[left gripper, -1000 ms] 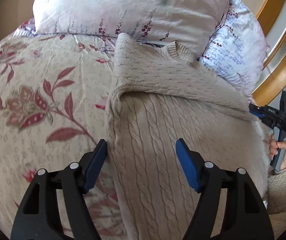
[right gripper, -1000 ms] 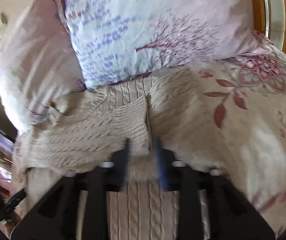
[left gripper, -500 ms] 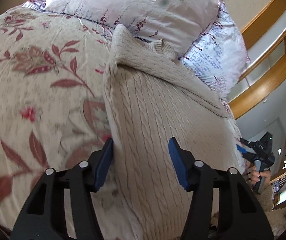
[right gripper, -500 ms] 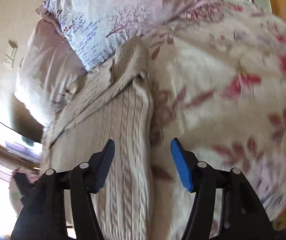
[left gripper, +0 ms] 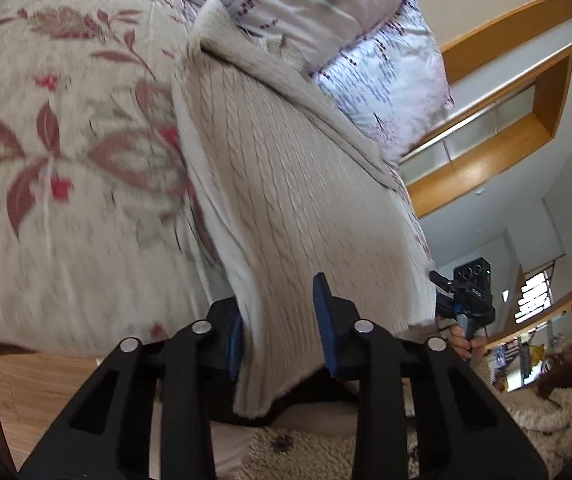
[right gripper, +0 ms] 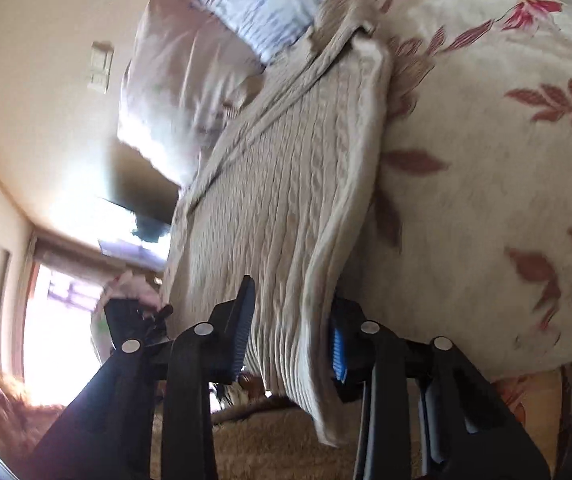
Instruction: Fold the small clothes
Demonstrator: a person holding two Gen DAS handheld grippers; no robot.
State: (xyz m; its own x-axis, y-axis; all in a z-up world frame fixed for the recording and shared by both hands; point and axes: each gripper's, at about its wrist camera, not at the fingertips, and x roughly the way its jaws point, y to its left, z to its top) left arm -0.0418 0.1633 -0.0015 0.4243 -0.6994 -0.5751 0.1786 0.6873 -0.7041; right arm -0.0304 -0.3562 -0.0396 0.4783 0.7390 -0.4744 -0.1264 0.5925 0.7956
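Note:
A cream cable-knit sweater (left gripper: 286, 184) lies on the floral bed, sleeves folded across its chest, collar towards the pillows. Its hem hangs over the near bed edge. My left gripper (left gripper: 279, 320) is open with the hem's left corner between its blue pads. My right gripper (right gripper: 292, 328) is open with the hem's right corner (right gripper: 310, 352) between its pads. The sweater also fills the right wrist view (right gripper: 286, 200). The right gripper shows in the left wrist view (left gripper: 466, 300) at the far hem corner.
The floral bedspread (left gripper: 53, 168) spreads on both sides of the sweater. Two pillows (left gripper: 382, 64) lie behind the collar. A wooden headboard (left gripper: 494, 120) stands at the right. A shaggy rug (left gripper: 506, 420) and wooden floor (left gripper: 37, 392) lie below the bed edge.
Both grippers have drawn back from the sweater's middle down to its hem at the bed edge. The right gripper opened after letting go of the sleeve. Both jaws now straddle the hem corners.

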